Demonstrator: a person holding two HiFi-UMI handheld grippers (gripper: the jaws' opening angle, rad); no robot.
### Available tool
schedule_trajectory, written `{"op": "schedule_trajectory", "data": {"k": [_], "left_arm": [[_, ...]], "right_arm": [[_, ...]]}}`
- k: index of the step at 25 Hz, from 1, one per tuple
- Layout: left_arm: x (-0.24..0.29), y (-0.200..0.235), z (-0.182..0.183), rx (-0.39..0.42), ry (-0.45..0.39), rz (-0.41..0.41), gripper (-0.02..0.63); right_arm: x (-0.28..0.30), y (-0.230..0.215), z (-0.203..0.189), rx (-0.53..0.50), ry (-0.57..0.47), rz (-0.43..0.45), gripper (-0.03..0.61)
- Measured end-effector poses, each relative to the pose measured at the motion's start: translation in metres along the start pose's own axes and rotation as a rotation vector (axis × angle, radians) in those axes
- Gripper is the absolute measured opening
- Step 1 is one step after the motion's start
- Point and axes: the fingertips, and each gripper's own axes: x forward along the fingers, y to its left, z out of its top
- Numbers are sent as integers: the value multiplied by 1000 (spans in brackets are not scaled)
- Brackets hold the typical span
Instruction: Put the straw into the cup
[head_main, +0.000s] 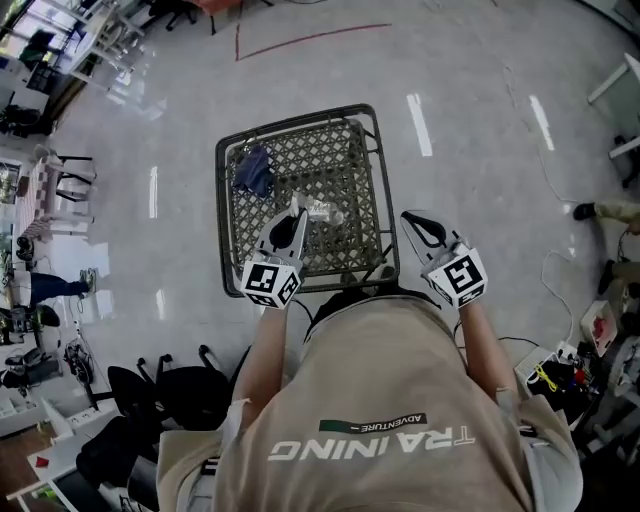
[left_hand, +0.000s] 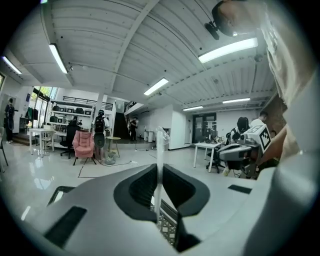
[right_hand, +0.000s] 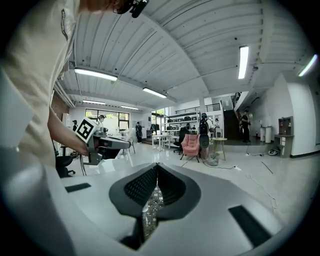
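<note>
While left tongs (left_hand: 159, 176) pinch straw (left_hand: 160, 146), right tongs (right_hand: 157, 172) closed

1. The head view looks steeply down over the person's shoulders (head_main: 380, 360) onto the mesh tabletop (head_main: 340, 170).
2. The left gripper view looks nearly level across the room, catching the right gripper (left_hand: 222, 150).
3. The right gripper view faces likewise; both share the pink armchair (right_hand: 191, 144).

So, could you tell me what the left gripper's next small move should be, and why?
Probably it should carry the straw across until its lower end hangs over what looks like the clear cup on the mesh table. The left gripper is clamped on the upright straw. The cup sits just beside its tips, and the straw is not yet in it.
</note>
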Motion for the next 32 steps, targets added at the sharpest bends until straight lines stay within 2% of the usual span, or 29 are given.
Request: {"op": "schedule_trajectory", "data": {"k": [8,15,23,27,30,32], "left_arm": [[17,16,-32,-44,53,-32,46],[36,24,-60,-68,95,-35,46],[49,24,-101,-75,133,-15,48],[51,19,-111,-96,116,-34,54],[53,19,-110,-89,98,-26,152],[52,23,-104,-87,75,-5,153]], "right_arm": [[-8,-1,-3,-6,33,-65,18],[-12,-10,-8,-2,70,-85,18],[-2,-12,-7,-24,91,-47,18],[5,-11,-5,-43,96,-19,18],[10,-9,-4,-57,97,1,18],[15,-8,-3,-66,94,16,18]]}}
